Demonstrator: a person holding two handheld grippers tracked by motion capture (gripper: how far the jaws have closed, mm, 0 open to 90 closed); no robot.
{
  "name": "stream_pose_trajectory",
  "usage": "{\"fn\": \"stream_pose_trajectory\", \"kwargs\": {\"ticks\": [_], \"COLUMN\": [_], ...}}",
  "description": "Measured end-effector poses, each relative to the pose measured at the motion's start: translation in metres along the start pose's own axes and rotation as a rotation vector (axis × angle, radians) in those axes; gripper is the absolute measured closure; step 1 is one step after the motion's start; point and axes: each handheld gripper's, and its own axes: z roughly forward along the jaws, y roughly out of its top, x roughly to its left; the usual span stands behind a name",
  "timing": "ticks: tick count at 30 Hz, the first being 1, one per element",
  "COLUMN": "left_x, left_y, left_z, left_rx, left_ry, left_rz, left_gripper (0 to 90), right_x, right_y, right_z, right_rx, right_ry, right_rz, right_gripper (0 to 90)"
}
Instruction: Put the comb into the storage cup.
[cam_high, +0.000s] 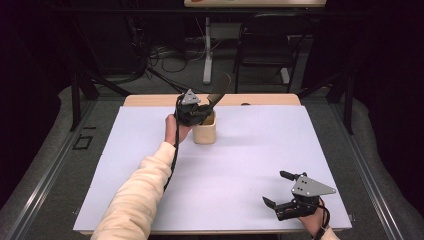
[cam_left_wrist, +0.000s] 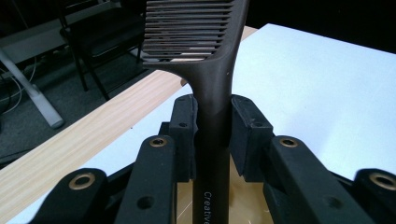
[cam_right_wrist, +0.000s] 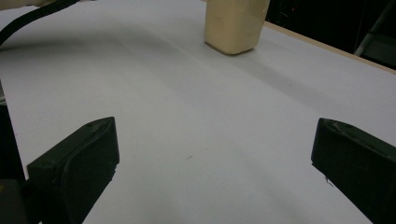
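The left gripper is at the far middle of the white sheet-covered table, directly above the pale cream rounded-square plastic cup. Between its jaws stands the dark brown plastic comb, handle down toward the cup and toothed head rising beyond the jaw tips; the handle's lower end seems to reach into the cup, though the jaws hide that part. Behind this gripper runs the table's bare light wooden far edge. The right gripper lies well apart at the near right corner, with the cup far ahead of it and to its left.
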Motion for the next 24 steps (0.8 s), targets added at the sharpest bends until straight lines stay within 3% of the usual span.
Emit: {"fn": "stream_pose_trajectory", "kwargs": {"ticks": [24], "left_x": [-0.0015], "left_y": [-0.0021], "left_z": [0.0027], "left_rx": [0.034], "left_ry": [-0.002], "left_rz": [0.011], "left_gripper": [72.0], "right_x": [-0.0002], "right_y": [0.0000], "right_z": [0.0002], "right_rx": [-0.002], "right_ry": [0.000], "right_rz": [-0.001], "right_gripper": [0.4]}}
